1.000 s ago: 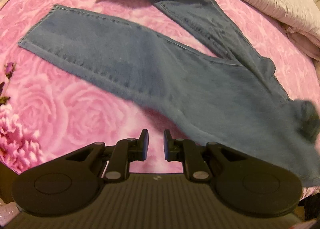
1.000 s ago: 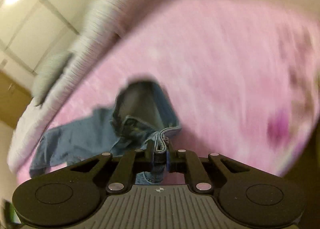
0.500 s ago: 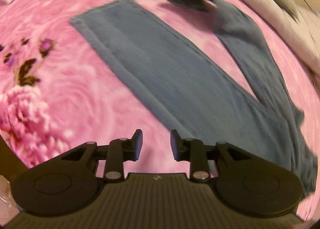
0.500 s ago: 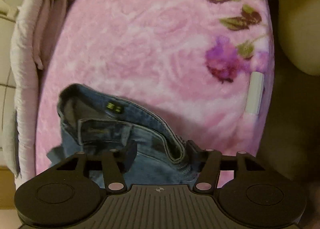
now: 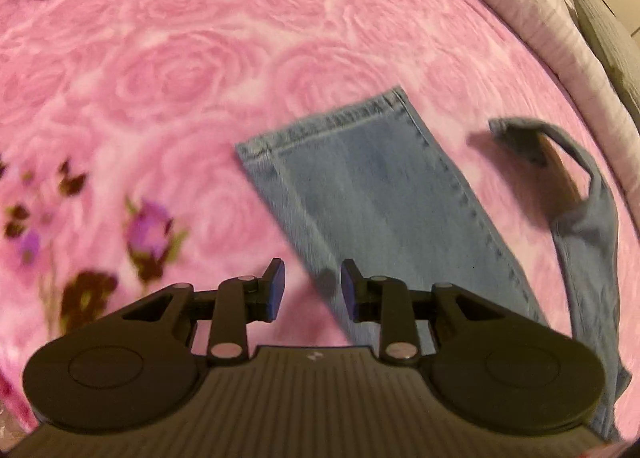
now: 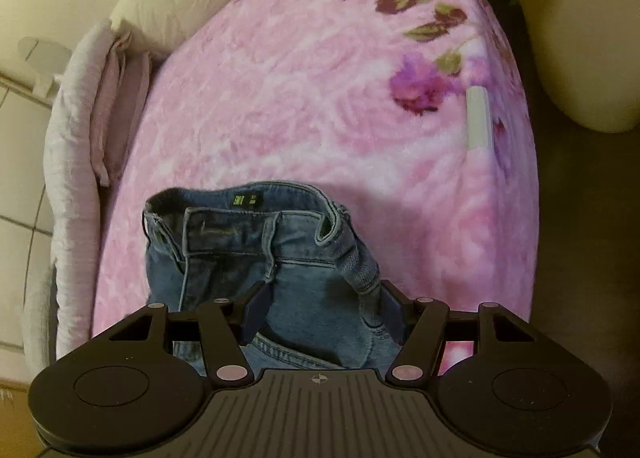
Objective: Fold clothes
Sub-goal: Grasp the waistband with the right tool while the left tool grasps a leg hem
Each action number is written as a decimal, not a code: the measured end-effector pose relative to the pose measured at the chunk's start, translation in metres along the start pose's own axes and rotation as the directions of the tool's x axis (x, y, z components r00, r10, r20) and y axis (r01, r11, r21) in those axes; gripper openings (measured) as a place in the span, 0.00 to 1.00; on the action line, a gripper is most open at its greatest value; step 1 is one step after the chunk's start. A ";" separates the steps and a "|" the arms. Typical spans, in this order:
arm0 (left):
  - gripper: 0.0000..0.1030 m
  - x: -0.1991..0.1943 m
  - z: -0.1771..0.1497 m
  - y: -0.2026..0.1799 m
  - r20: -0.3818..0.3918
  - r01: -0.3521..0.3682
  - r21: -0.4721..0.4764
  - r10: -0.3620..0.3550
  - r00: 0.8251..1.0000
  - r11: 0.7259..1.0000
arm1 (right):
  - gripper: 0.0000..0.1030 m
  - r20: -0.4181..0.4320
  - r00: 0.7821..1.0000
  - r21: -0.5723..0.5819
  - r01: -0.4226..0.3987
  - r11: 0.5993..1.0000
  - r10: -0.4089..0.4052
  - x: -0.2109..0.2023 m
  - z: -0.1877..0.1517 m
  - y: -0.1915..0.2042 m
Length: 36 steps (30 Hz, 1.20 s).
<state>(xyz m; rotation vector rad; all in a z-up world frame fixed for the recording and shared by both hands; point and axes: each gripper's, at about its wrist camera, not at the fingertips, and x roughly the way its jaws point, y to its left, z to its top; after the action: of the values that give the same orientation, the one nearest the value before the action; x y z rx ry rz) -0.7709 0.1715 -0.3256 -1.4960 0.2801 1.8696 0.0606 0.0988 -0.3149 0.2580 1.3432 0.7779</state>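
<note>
Black, with blue pads parted and nothing between them, the left gripper [image 5: 312,286] hangs over the side seam of a flat leg of the jeans [image 5: 372,194], whose long axis runs up and left to the hem [image 5: 324,126] on the pink rose blanket [image 5: 200,70]. The right gripper [image 6: 324,310] stands wide over the waistband [image 6: 240,214], unclamped. Only the left view shows the hems, including the second, curled leg [image 5: 576,218]; only the right view shows the waist.
</note>
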 end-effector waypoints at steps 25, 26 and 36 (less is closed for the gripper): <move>0.06 -0.099 -0.051 0.086 0.192 -0.182 0.177 0.147 0.970 0.967 | 0.09 -0.110 0.986 -0.314 0.088 0.945 -0.128 -0.019 0.024 0.024; 0.06 -0.090 -0.059 0.091 0.182 -0.194 0.170 0.162 0.970 0.966 | 0.09 -0.116 0.982 -0.304 0.109 0.946 -0.150 -0.015 0.023 0.016; 0.20 -0.079 -0.072 0.102 0.178 -0.274 0.202 0.240 0.954 0.940 | 0.14 -0.094 0.932 -0.424 0.282 0.861 -0.351 -0.006 0.024 0.018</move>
<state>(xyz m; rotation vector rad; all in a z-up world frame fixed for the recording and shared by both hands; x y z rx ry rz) -0.7760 0.0259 -0.3014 -1.2032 0.6201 2.0651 0.0762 0.1146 -0.2942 -0.3619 1.3036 0.7867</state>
